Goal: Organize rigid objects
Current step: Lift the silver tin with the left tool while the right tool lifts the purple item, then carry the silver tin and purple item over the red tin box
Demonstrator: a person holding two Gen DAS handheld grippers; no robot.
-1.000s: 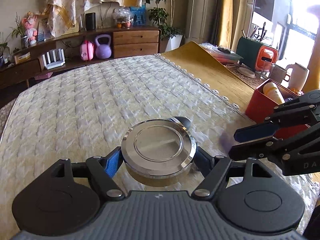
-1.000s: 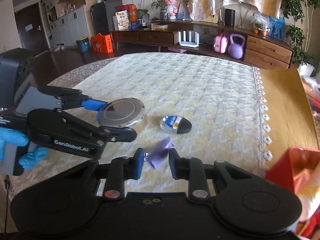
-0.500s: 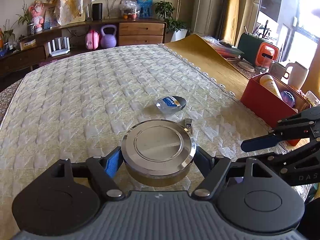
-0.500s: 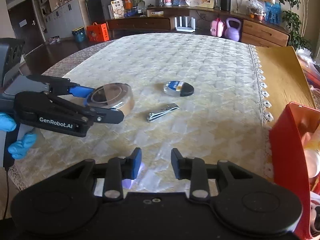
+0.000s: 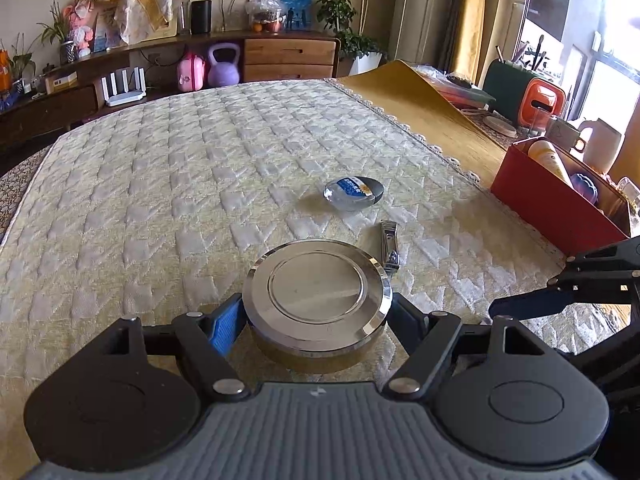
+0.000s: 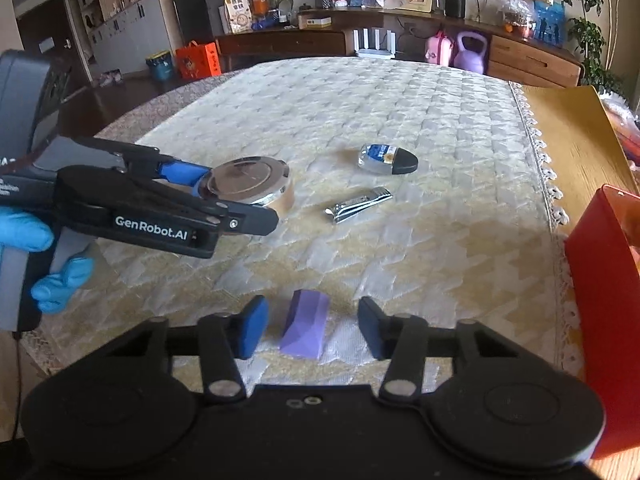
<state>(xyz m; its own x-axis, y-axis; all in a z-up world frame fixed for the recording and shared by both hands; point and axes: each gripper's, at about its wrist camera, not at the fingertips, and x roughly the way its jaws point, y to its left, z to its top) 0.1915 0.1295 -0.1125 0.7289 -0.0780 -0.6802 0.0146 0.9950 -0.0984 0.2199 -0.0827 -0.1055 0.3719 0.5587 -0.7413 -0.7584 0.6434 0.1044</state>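
Observation:
My left gripper (image 5: 316, 316) is shut on a round silver tin (image 5: 318, 294) and holds it over the quilted cloth; the tin also shows in the right wrist view (image 6: 252, 180). My right gripper (image 6: 312, 326) is open, with a small purple faceted block (image 6: 306, 326) lying on the cloth between its fingers, touching neither. A metal nail clipper (image 6: 358, 205) and a small clear bottle with a black cap (image 6: 386, 159) lie further out. A red bin (image 5: 560, 204) with items inside stands at the right.
The table (image 6: 400, 92) has a quilted cream cloth, with bare wood (image 6: 576, 140) at its right. A cabinet with a purple kettlebell (image 5: 224, 66) stands beyond. Mugs and an orange box (image 5: 544, 100) stand behind the bin.
My right gripper drew back toward the table's near edge and opened, leaving the purple block on the cloth. The left gripper kept hold of the tin.

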